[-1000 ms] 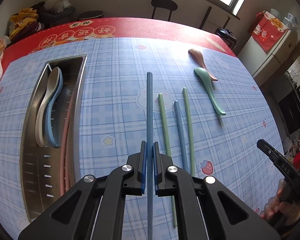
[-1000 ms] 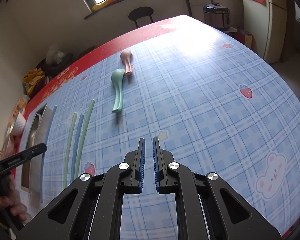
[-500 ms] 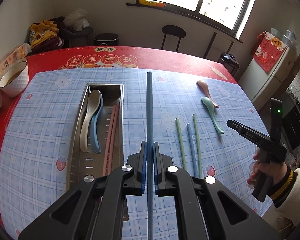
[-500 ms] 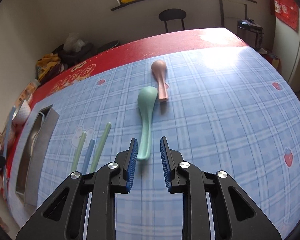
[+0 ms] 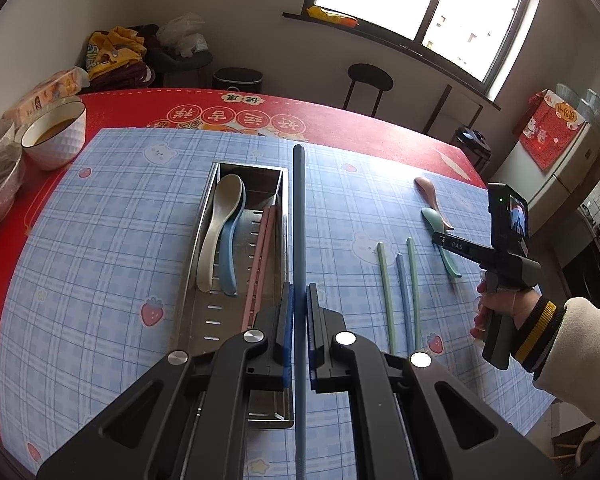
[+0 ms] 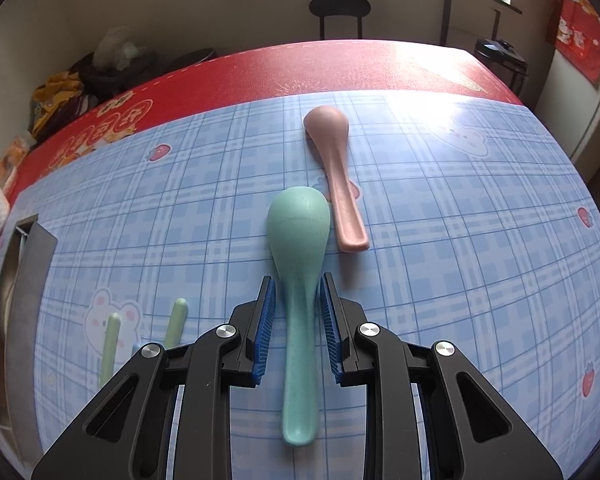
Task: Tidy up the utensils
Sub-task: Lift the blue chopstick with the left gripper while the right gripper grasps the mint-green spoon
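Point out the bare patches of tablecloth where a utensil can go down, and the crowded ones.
Free: the checked cloth between the white bowl and the metal tray, and the stretch right of the pink spoon. Crowded: the strip holding three loose chopsticks and the green spoon. Inside the tray, the near end beyond the two spoons is bare.

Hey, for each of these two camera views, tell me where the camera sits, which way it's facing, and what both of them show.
Left wrist: sits on the left tool, looking down along the blue chopstick it clamps, toward the metal tray and window; the person's right hand and sleeve show.
Right wrist: sits on the right tool, looking down at the green spoon between its unclosed fingers; no body shows.
Shared: green spoon, pink spoon, loose chopsticks, tray, blue checked cloth.
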Tool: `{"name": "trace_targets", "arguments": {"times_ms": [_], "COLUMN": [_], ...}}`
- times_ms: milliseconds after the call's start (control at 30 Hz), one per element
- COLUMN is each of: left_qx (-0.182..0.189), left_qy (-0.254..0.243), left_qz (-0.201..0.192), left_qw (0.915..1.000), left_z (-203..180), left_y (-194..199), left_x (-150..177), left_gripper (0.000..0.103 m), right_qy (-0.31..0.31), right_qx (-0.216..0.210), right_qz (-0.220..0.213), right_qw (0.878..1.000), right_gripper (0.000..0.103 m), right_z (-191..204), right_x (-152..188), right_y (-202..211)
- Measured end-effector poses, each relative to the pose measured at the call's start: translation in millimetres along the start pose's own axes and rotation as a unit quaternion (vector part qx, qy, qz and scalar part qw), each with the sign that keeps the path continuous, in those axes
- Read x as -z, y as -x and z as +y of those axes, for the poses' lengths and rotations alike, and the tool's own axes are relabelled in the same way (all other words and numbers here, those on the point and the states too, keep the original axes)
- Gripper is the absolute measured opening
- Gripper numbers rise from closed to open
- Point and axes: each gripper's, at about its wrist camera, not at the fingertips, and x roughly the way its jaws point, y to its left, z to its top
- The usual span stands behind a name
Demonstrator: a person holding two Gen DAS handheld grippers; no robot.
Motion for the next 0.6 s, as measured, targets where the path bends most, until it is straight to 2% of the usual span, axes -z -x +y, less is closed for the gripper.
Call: {"name": "trace_targets", "arguments": {"times_ms": [300,400,467,600], "left_qx": [0.009,0.014,0.016,0.017], "left_qy": [0.017,0.021,0.025,0.027], "left_qz": [0.008,0.012,0.014,0.012], "left_qw": [0.9998,0.9996,0.9995,0.9994], "left_z": [9.7,11.6,13.4,15.5], "left_y": [-2.0,-4.0,-4.6,-2.4], "left_x": [5.1,6.2,6.6,6.6], "left_gripper": [0.006,0.006,0.006,0.006], "right_qy": [0.019,0.013,0.012,-0.016], "right_qx": [0.017,0.009,0.005,-0.032], "right_qz": [0.0,0.003,0.006,0.006], "right_qw": [1.0,1.0,1.0,0.999], "right_gripper": [0.022,0.015,0.015,0.014], "right_z": [6.3,5.3,5.9,1.7], "right_x": [6.0,10.0,13.6,26.8], "right_y": [3.6,6.9,9.9,23.0]}}
